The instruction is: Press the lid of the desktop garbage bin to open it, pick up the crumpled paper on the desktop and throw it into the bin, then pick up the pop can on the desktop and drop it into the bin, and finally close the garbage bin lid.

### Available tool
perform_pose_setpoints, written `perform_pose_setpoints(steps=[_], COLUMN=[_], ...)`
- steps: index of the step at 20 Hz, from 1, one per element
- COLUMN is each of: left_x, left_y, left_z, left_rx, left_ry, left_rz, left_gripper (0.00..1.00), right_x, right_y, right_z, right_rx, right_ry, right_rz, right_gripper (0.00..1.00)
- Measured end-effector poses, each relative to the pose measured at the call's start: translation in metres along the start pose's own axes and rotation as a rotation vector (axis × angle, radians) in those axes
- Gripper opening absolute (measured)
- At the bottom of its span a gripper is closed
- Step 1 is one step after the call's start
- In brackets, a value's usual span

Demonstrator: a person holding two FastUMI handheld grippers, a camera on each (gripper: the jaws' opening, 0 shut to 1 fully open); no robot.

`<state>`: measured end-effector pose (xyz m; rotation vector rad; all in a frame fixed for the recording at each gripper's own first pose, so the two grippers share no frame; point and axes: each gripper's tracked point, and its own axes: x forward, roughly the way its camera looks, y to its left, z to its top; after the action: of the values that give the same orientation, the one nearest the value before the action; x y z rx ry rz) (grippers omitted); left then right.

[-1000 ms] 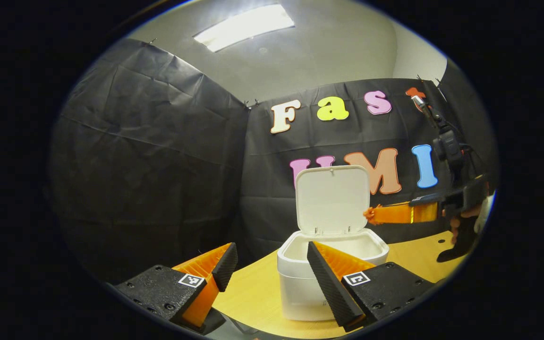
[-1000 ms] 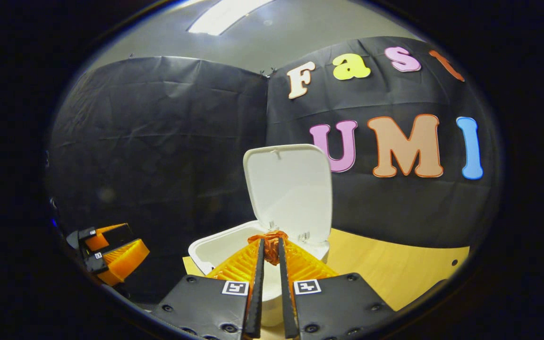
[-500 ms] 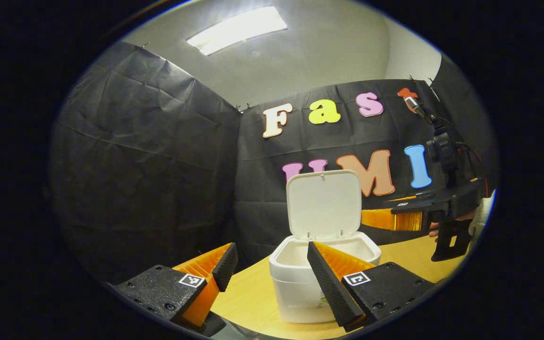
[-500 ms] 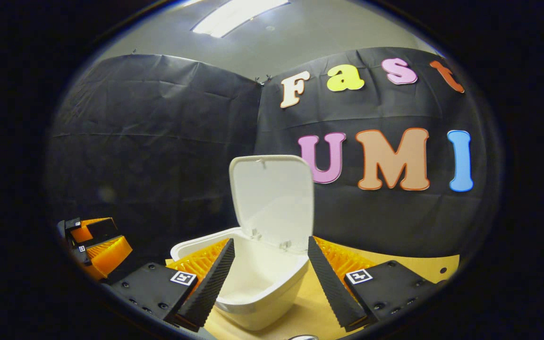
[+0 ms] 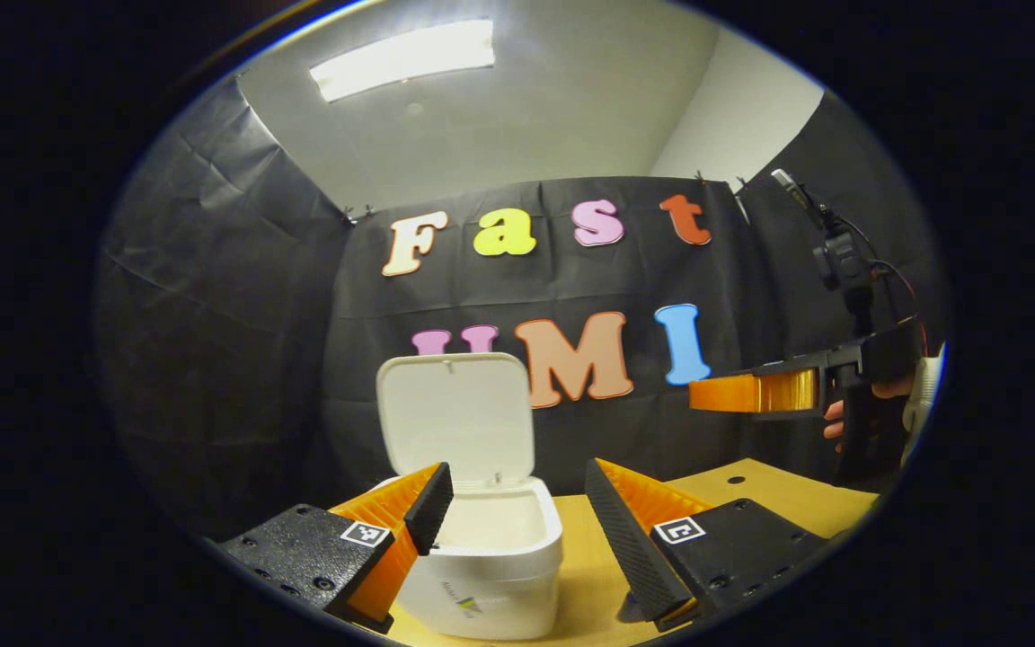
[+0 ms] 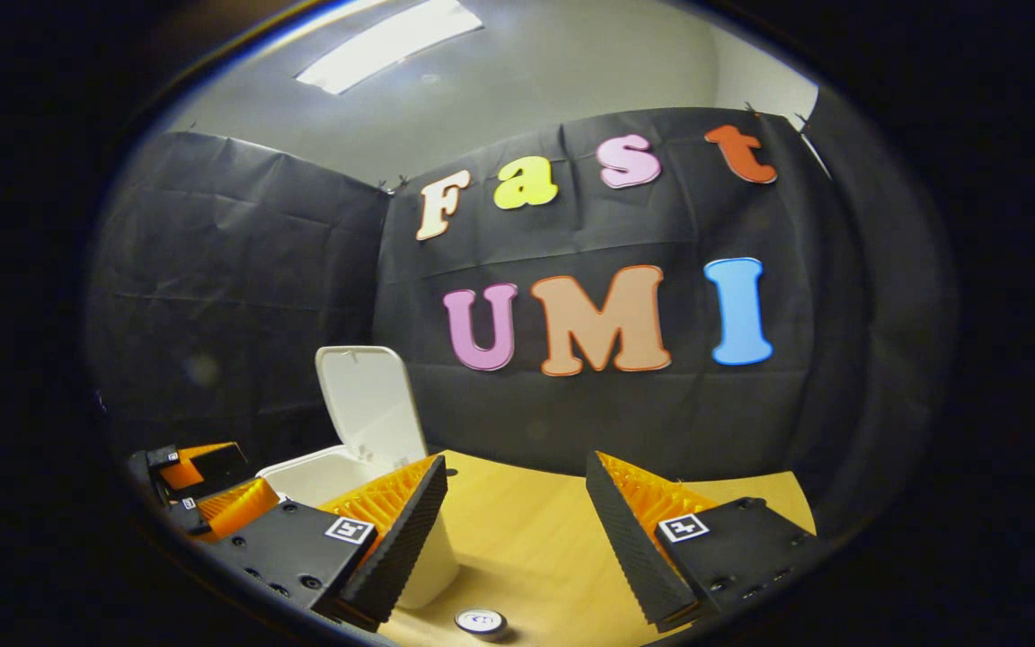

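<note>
1. Garbage bin point(image 5: 490, 575) sits low and left of centre in the left gripper view, white, on the wooden desktop point(image 5: 751, 490), with its lid point(image 5: 456, 418) standing upright against the black cloth wall point(image 5: 212, 314).
2. Inside the bin only a pale inner wall shows; what lies in it cannot be told.
3. Left gripper point(image 5: 510, 526) hovers just in front of the bin, its jaws spread wide with nothing between them; its left finger overlaps the bin's rim in the picture.
4. Further right in that view, the right gripper point(image 5: 702, 395) hangs in the air above the desktop, well apart from the bin, with a hand point(image 5: 877, 409) on its grip at the edge.
5. Over to the right gripper view: the left gripper point(image 6: 212, 503) shows at the far left edge, close beside the bin point(image 6: 329, 476).
6. The lid point(image 6: 369, 404) is up here too, tilted slightly back.
7. Right gripper point(image 6: 516, 526) is wide open and holds nothing, with bare desktop point(image 6: 526, 530) between its fingers.
8. A small round disc-like thing point(image 6: 481, 621) lies on the desktop just below, near the bin's foot; too small to name.
9. Ceiling light point(image 6: 387, 45) glows overhead.
</note>
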<state>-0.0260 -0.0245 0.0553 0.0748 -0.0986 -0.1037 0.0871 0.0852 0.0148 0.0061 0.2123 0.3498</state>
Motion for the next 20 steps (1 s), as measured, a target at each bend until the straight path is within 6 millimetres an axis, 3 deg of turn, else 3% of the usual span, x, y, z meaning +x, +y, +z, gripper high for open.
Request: perform_pose_setpoints(steps=[4,8,12,14,17,20], left_x=[0.013,0.017,0.013,0.012,0.009,0.002], left_y=[-0.056,-0.094,-0.109,-0.113,-0.123,-0.123], left_z=[-0.033,-0.097,-0.161,-0.189,-0.231,-0.261], left_rx=[-0.036,-0.046,-0.039,-0.057,-0.067,-0.044], left_ry=[0.029,0.122,0.206,0.246,0.320,0.378], left_rz=[-0.139,-0.228,-0.253,-0.247,-0.252,-0.250], left_gripper=[0.93,0.93,0.93,0.94,0.94,0.94], right_x=[-0.044,-0.084,-0.124,-0.136,-0.143,-0.139], right_y=[-0.049,-0.072,-0.095,-0.103,-0.117,-0.107], right_z=[-0.003,-0.012,-0.016,-0.025,-0.042,-0.055], right_rx=[0.051,0.155,0.220,0.207,0.094,0.071], right_ry=[-0.010,-0.009,-0.056,-0.052,0.013,0.061], right_rz=[-0.144,-0.210,-0.302,-0.350,-0.419,-0.408], right_gripper=[0.98,0.97,0.92,0.97,0.97,0.98])
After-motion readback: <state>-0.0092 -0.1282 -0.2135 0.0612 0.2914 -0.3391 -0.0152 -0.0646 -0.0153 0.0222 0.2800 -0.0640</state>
